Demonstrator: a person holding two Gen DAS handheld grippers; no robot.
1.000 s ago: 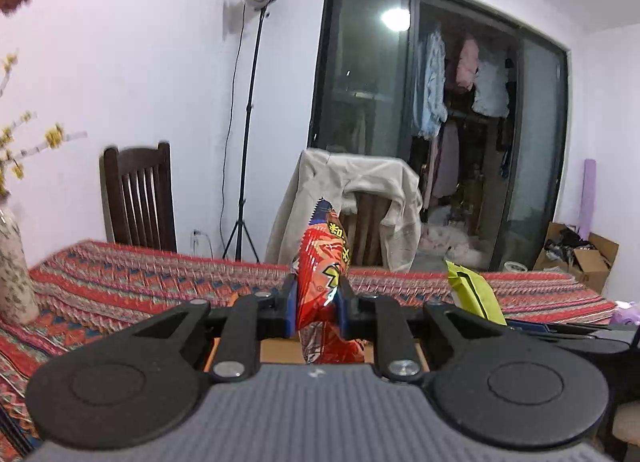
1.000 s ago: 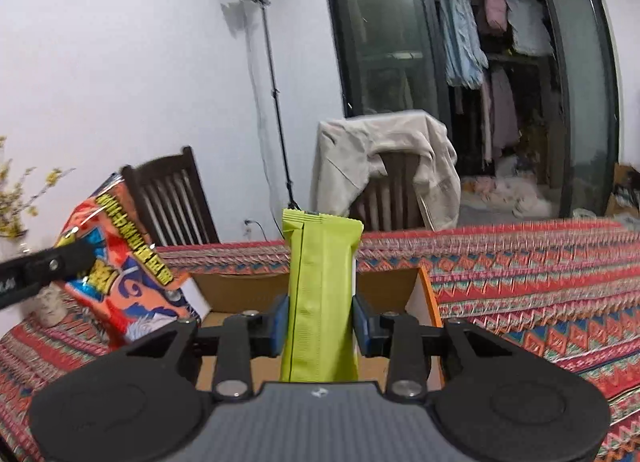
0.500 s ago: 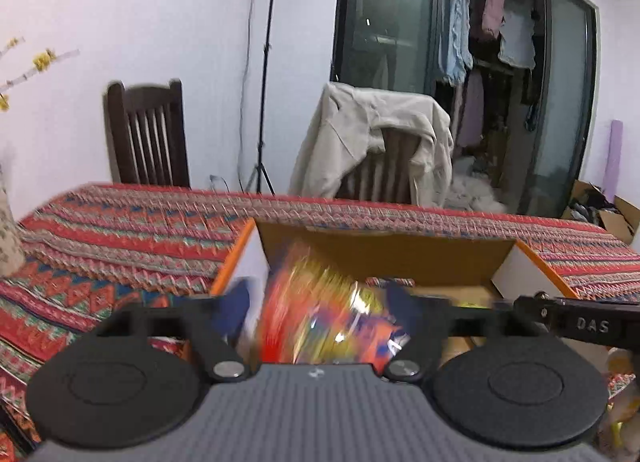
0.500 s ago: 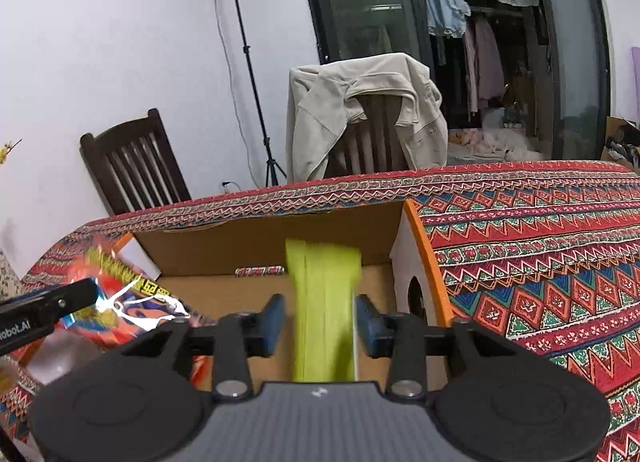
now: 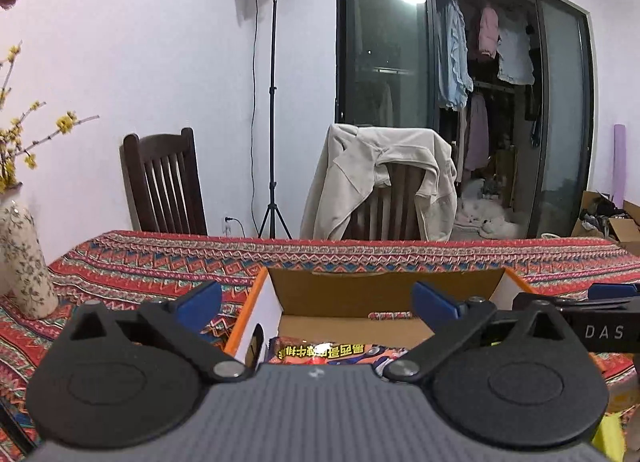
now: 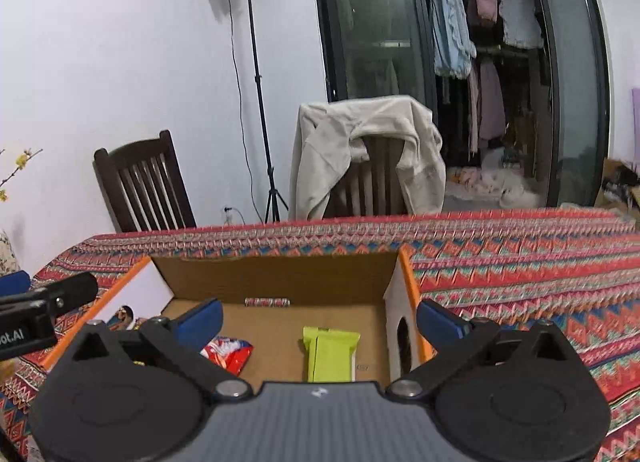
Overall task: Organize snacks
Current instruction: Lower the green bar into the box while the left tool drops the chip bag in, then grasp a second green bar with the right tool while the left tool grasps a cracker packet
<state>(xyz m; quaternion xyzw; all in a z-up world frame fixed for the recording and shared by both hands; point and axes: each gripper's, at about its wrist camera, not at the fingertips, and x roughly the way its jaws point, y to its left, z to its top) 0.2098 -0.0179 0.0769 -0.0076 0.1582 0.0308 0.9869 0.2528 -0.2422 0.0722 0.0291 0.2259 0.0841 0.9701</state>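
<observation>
Now both grippers' jaws just sprung wide, empty, glossy green packet (image 6: pixel 329 354), crinkly red bag (image 5: pixel 334 354), flat in cardboard box (image 6: pixel 276 274)

Red snack bag (image 5: pixel 336 354) half hidden

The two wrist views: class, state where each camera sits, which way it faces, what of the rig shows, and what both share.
Left wrist: on the left gripper, facing over the cardboard box toward the chairs; open jaws above the red snack bag.
Right wrist: on the right gripper, facing likewise; open jaws above the green snack packet.
Shared: box, both packs, small wrapped snack, draped jacket, light stand; each shows the other gripper.
</observation>
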